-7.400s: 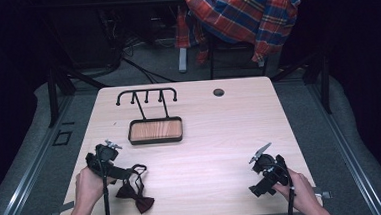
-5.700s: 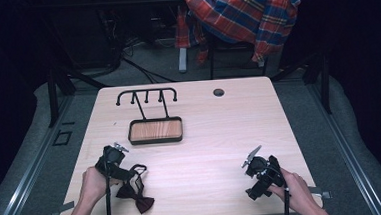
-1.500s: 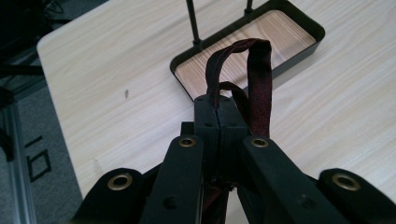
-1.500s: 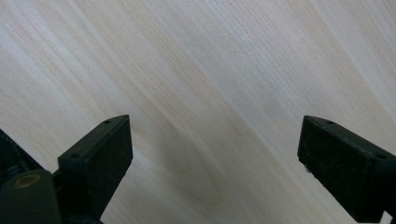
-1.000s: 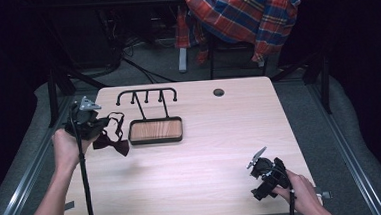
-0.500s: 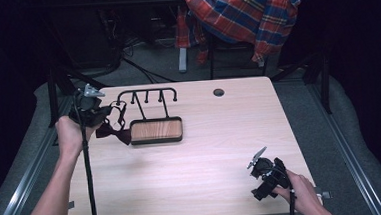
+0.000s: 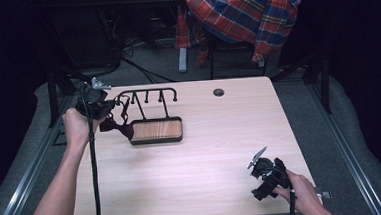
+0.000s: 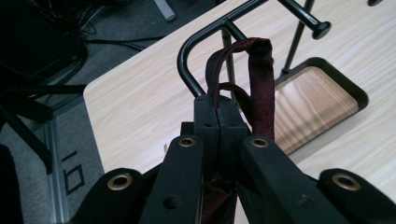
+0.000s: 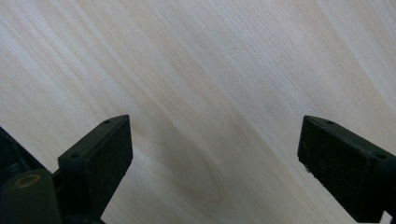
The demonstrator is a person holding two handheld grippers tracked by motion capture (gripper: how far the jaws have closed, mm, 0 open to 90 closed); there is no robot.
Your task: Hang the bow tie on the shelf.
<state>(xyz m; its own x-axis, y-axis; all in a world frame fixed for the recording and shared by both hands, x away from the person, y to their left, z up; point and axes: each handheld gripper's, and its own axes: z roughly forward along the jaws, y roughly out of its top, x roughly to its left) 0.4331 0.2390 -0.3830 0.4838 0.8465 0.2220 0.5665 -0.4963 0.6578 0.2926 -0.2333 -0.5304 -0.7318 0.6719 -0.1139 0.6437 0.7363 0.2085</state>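
My left gripper (image 7: 109, 108) is shut on the strap of a dark red bow tie (image 7: 117, 126), held up at the left end of a black hook rack (image 7: 146, 94). In the left gripper view the strap loop (image 8: 259, 79) rises from the shut jaws of the left gripper (image 8: 218, 116), right in front of the rack's curved left end (image 8: 187, 60). The bow hangs below the gripper, beside the rack's wooden tray base (image 7: 156, 130). My right gripper (image 7: 256, 172) rests near the table's front right, open. The right gripper (image 9: 215, 154) points at bare tabletop (image 9: 210, 84) with nothing between its jaws.
A small dark round hole or cap (image 7: 218, 92) sits at the back of the table (image 7: 206, 156). A plaid shirt (image 7: 243, 14) hangs over a chair behind it. Metal rails (image 7: 27, 167) run along both sides of the table.
My left gripper picked the bow tie up from the front left of the table and carried it back to the left end of the hook rack. The right gripper stayed put.
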